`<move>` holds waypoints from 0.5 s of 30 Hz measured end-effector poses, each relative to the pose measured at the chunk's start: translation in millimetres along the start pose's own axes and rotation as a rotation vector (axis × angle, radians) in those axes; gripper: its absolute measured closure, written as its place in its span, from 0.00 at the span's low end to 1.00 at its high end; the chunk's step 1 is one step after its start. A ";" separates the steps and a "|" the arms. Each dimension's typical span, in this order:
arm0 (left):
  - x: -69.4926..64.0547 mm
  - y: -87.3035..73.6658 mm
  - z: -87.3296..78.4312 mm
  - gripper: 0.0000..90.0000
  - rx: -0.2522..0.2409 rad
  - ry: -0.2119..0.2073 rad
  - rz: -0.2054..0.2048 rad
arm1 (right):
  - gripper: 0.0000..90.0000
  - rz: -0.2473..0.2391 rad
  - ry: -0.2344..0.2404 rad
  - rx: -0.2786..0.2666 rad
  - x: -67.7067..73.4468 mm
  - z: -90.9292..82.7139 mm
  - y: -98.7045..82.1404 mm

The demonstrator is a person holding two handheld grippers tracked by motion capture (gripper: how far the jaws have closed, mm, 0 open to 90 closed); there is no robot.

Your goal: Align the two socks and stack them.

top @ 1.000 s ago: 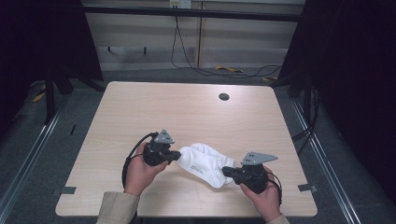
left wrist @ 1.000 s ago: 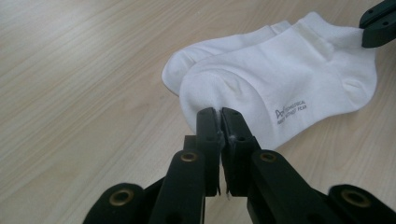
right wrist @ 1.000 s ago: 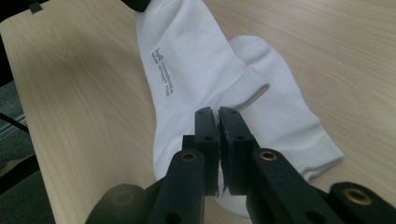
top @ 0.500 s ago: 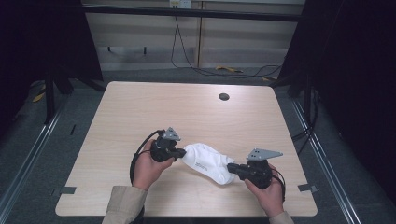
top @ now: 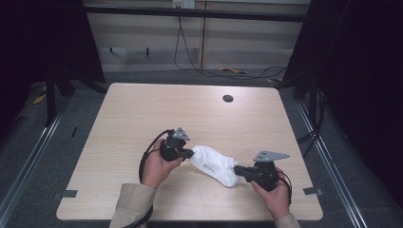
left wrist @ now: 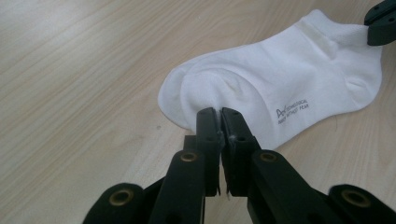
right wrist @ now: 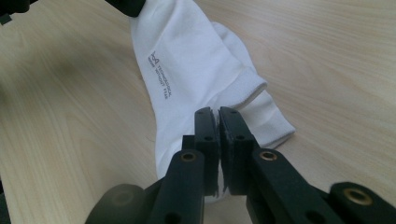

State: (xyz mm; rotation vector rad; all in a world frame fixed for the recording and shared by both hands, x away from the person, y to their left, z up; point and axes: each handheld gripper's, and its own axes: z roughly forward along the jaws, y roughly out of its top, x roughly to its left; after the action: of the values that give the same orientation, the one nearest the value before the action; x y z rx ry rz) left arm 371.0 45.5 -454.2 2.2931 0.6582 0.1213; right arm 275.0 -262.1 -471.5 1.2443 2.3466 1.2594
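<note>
**Thin pinches at both ends of the socks**

I have the white cotton ankle socks, two laid one on the other, on the pale wooden table near its front edge, stretched between my two tools. The left gripper is clamped on the toe end, jaws nearly together with only a fold of fabric between them. The right gripper is closed the same way on the cuff end. My worry: each bite looks shallow, so a pull apart could slip the knit out. At the cuff I may hold only one layer, letting the lower sock drag out of line
</note>
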 end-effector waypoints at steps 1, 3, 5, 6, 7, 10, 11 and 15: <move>0.8 0.5 1.5 0.96 0.005 -0.005 -0.004 | 0.96 0.002 -0.001 0.001 -0.1 0.4 -0.3; 1.5 1.3 4.1 0.96 0.010 0.002 -0.005 | 0.96 0.003 -0.002 0.007 0.0 1.1 -0.5; 2.4 2.6 5.5 0.96 0.014 0.002 -0.003 | 0.96 0.001 -0.006 0.009 0.0 1.5 -0.6; 2.8 3.1 6.0 0.96 0.013 0.002 -0.002 | 0.96 -0.001 -0.007 0.010 -0.6 1.9 -0.8; 3.1 3.6 6.5 0.96 0.015 0.003 -0.002 | 0.96 0.004 -0.010 0.011 -0.9 2.2 -1.1; 3.3 4.4 8.4 0.96 0.016 0.003 0.000 | 0.96 0.006 -0.011 0.016 -3.0 3.4 -2.2; 3.3 4.4 8.4 0.96 0.016 0.003 0.000 | 0.96 0.006 -0.011 0.016 -3.0 3.4 -2.2; 3.3 3.2 12.8 0.96 0.020 0.016 -0.002 | 0.95 0.003 -0.016 0.035 -3.8 6.8 -4.0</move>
State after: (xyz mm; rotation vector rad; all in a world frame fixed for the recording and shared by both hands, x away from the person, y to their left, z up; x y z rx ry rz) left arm 378.6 37.1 -461.7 2.3130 0.6735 0.1330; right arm 278.6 -262.0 -479.5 1.2634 2.3661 1.2100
